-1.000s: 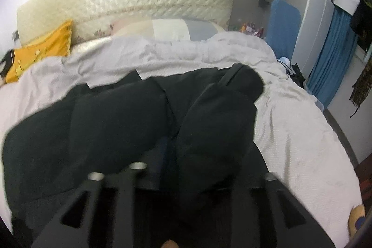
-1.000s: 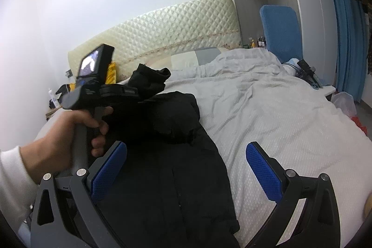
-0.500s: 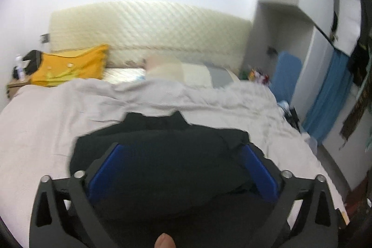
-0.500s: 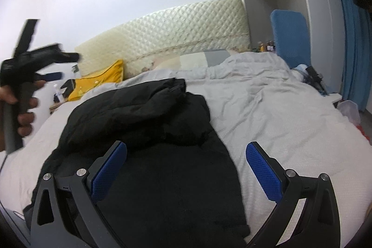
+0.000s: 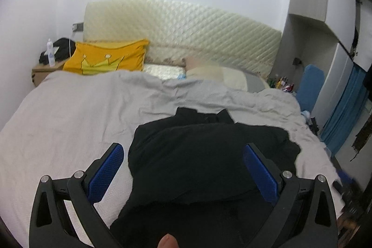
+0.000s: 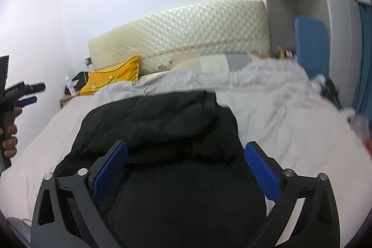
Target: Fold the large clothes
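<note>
A large black padded jacket [image 5: 200, 159] lies on the grey bedspread [image 5: 69, 122], its upper part folded over the body; it also shows in the right wrist view [image 6: 162, 131]. My left gripper [image 5: 183, 169] is open and empty, raised above the jacket with its blue pads wide apart. My right gripper [image 6: 186, 166] is open and empty, also over the jacket. The left gripper in a hand shows at the left edge of the right wrist view [image 6: 21, 94].
A yellow cushion [image 5: 104, 61] and pillows [image 5: 216, 76] lie against the quilted headboard [image 5: 186, 31]. A nightstand with a bottle [image 5: 50, 52] stands at the back left. A blue chair [image 5: 310, 83], wardrobe and blue curtain [image 5: 348, 108] are on the right.
My left gripper let go of the black jacket part it held, opened, and rose and swung left. The jacket part now lies folded over the body. My right gripper moved left over the jacket.
</note>
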The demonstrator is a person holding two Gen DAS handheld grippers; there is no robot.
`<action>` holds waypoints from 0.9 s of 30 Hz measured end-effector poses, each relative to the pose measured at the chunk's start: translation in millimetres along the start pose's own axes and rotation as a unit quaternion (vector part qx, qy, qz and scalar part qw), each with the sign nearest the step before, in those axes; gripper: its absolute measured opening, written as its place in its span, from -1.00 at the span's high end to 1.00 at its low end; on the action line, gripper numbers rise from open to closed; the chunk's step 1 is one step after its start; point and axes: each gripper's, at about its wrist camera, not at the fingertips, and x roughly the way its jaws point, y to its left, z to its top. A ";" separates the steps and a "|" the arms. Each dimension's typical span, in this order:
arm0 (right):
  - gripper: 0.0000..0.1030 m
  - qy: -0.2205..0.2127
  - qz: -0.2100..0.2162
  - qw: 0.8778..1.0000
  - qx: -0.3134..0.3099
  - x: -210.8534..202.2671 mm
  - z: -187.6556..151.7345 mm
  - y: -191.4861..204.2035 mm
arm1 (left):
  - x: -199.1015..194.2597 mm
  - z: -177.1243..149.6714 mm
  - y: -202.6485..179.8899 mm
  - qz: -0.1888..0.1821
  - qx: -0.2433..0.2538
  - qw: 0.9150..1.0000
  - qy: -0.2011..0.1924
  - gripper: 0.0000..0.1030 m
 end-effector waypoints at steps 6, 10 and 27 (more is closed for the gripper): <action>-0.44 0.033 0.014 0.999 -0.036 72.8 33.8 22.2 | 68.6 -10.3 11.5 0.020 -0.006 0.999 0.031 -0.99; -0.45 0.068 0.006 0.997 -0.025 142.0 40.4 22.0 | 128.3 -24.3 4.1 0.030 0.001 0.998 0.060 -0.99; -0.48 0.077 -0.016 0.997 -0.021 261.7 -9.0 0.1 | 251.0 -58.6 -13.8 0.039 0.041 0.994 0.089 -0.99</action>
